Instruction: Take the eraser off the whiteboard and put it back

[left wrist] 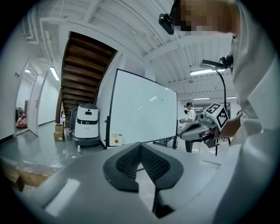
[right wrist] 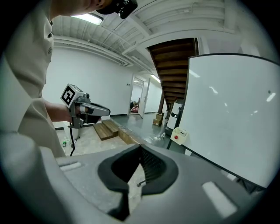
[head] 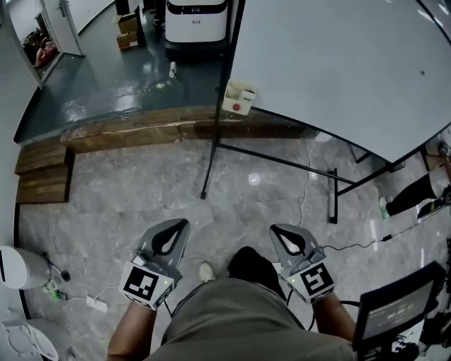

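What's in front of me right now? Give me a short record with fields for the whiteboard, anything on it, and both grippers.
whiteboard: upright on a black frame, surface blank
on it: white box with a red spot at the lower left corner, possibly the eraser
left gripper: shut, empty, low by the person's body, away from the board
right gripper: shut, empty, level with the left one
task: not yet started

An open lab hall: whiteboard [head: 338, 70] on a stand, white floor robot [head: 196, 21], cardboard boxes [head: 127, 32], wooden staircase [left wrist: 85, 65].
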The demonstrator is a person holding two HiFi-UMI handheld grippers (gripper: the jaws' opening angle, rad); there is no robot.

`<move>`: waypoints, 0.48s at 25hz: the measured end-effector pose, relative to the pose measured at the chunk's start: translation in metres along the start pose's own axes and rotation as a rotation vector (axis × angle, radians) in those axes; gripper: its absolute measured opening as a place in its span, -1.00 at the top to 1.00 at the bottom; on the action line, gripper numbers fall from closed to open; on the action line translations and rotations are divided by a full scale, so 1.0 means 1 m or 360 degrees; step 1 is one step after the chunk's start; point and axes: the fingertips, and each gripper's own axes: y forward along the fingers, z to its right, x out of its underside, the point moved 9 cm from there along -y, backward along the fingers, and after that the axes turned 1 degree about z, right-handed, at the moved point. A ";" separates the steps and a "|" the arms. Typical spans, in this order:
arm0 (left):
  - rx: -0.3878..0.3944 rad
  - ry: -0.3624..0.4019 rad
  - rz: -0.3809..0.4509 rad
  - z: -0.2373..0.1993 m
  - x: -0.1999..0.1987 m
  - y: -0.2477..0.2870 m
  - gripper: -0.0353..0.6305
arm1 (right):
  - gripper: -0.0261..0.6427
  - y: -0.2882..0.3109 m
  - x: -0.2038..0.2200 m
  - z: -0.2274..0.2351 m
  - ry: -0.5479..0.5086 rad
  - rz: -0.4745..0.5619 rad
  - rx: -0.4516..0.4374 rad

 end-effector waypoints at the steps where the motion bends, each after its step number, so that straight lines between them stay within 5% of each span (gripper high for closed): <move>1: 0.0021 0.0001 0.0010 0.005 0.000 -0.004 0.88 | 0.91 -0.005 -0.001 -0.004 -0.0012 0.0002 -0.0001; 12: 0.0194 0.0051 -0.0046 0.096 -0.007 -0.020 0.88 | 0.91 -0.089 0.017 -0.017 0.0015 0.0105 0.0039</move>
